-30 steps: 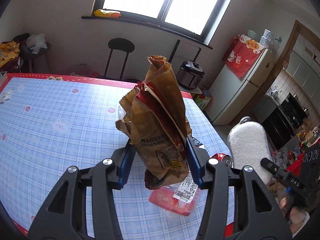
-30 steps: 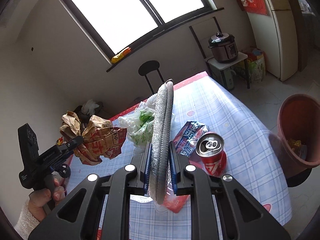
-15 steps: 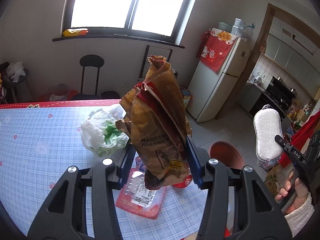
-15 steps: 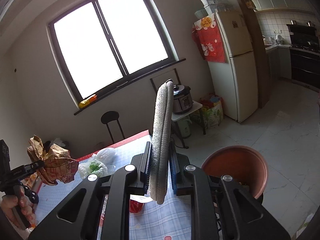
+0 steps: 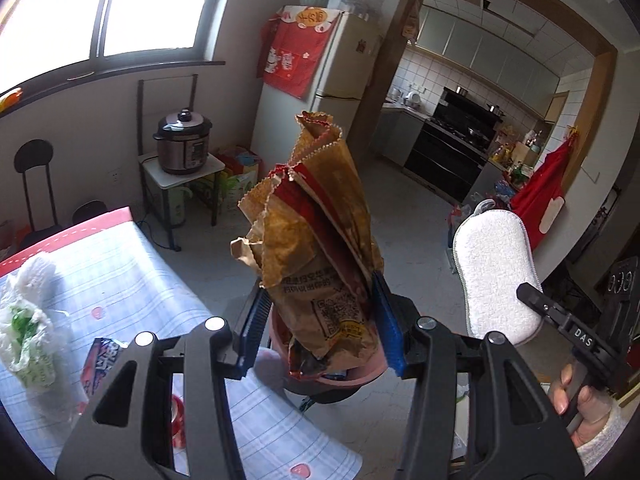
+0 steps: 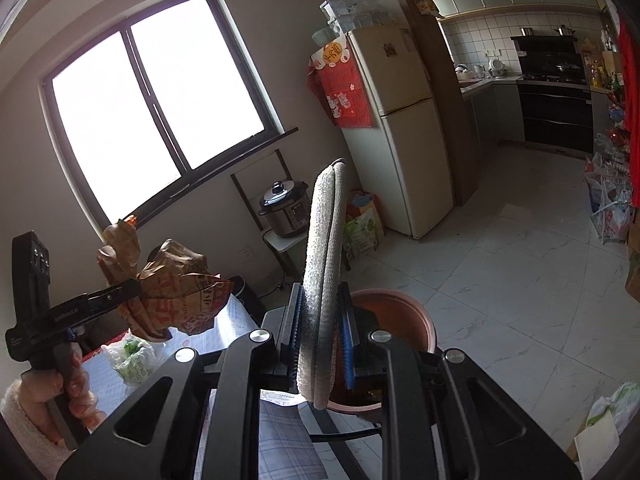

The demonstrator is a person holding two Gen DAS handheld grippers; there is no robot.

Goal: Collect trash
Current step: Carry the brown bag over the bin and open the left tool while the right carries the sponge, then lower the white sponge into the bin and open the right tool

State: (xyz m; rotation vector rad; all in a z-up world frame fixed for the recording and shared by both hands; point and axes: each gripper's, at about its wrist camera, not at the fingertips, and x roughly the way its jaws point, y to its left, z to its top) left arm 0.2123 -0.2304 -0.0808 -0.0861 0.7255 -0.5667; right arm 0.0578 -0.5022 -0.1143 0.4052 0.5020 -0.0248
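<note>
Left claw (image 5: 318,334) clamped on crumpled paper bag (image 5: 316,256), right claw (image 6: 322,334) on sponge (image 6: 322,280), bin (image 6: 400,312) half-hidden.

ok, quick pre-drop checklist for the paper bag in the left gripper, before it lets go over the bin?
1. Left gripper shut on the paper bag: ok, bag clamped upright between the blue fingers.
2. Bag over the bin: ok in the left view, where the rim shows just below the bag; the depth cannot be told.
3. Bin opening free: cannot tell, mostly hidden by bag and sponge.
4. Right gripper shut on the sponge: ok.
5. Right gripper out of the drop path: ok, off to the bag's right.
6. Trash left on the table: not ok, a plastic bag and a wrapper remain.
</note>
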